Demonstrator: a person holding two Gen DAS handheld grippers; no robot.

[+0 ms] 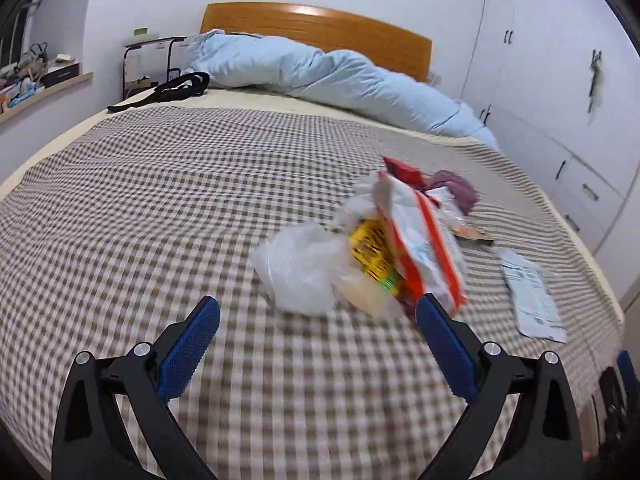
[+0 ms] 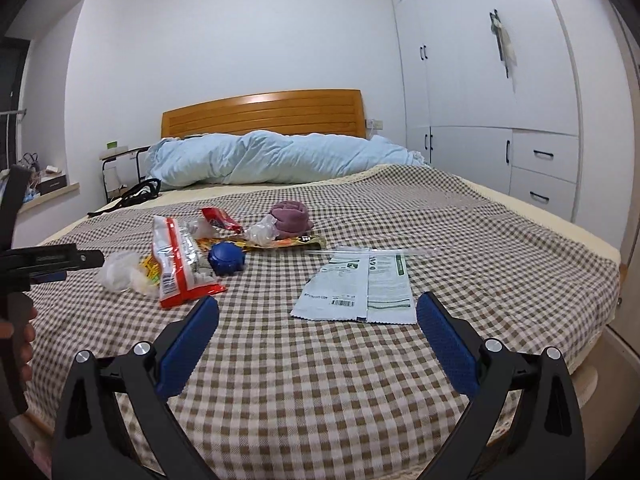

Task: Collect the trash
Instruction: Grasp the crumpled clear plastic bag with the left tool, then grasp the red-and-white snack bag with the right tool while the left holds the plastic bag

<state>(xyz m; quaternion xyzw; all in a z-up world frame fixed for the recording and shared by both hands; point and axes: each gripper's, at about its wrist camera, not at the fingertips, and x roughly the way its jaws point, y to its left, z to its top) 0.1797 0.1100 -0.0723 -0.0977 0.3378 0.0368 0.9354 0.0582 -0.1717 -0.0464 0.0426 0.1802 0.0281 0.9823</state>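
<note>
A heap of trash lies on the checked bedspread (image 1: 160,200): a red and white snack bag (image 1: 420,240) (image 2: 176,256), a crumpled clear plastic bag (image 1: 300,268) (image 2: 118,272), a yellow wrapper (image 1: 370,252), a small red packet (image 2: 220,218), a blue lid (image 2: 226,260) and a purple cloth (image 2: 290,216). A flat pale mailer pouch (image 2: 356,284) (image 1: 532,292) lies apart to the right. My left gripper (image 1: 318,320) is open just short of the heap, its right finger near the snack bag. My right gripper (image 2: 318,314) is open and holds nothing, near the pouch.
A rolled light blue duvet (image 2: 276,156) lies along the wooden headboard (image 2: 264,114). A black strap (image 1: 176,88) rests at the far left of the bed. White wardrobes and drawers (image 2: 520,120) line the right side. A side table (image 1: 152,60) and a cluttered sill (image 1: 36,76) stand left.
</note>
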